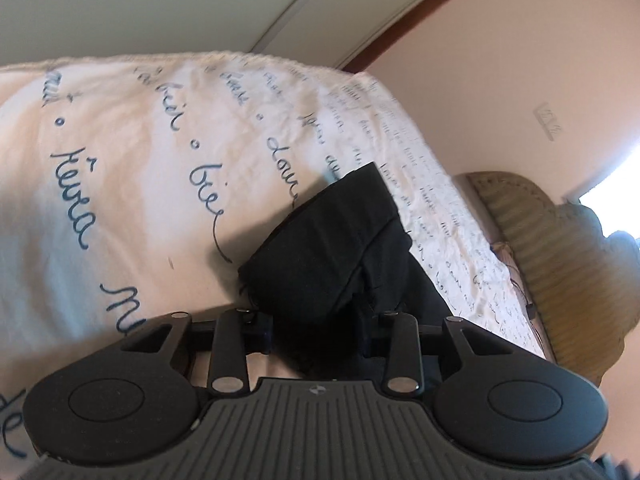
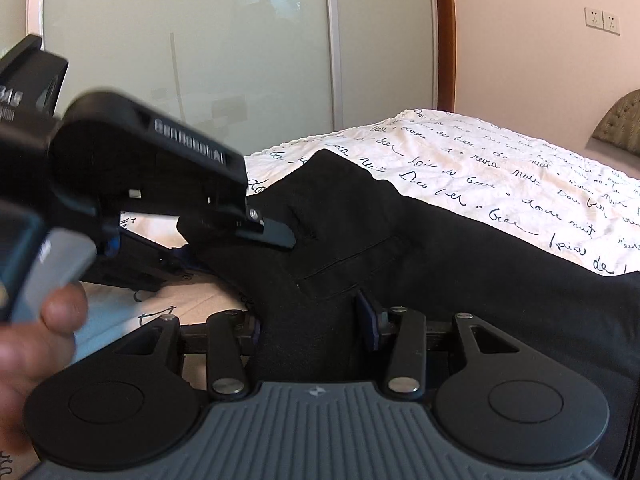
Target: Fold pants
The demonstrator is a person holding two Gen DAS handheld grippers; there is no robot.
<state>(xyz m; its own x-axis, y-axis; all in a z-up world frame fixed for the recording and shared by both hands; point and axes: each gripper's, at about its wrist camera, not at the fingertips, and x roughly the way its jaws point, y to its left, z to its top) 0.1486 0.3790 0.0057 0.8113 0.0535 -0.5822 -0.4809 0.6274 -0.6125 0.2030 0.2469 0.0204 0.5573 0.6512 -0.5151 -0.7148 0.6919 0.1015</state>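
Both tools — left tool [image 1: 320,332], right tool [image 2: 312,328] — clamp the black pants [image 2: 400,240] on the bedsheet [image 2: 500,168].

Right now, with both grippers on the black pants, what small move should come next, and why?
Probably carry the gripped edge across and lay it down: the left gripper and right gripper both pinch the pants, lifted in a bunch off the bedspread.

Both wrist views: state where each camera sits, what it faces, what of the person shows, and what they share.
Left wrist: on the left gripper, facing along the bed toward the headboard; no hand shows.
Right wrist: on the right gripper, facing the wardrobe doors; the left hand shows.
Shared: black pants, gripped by both.
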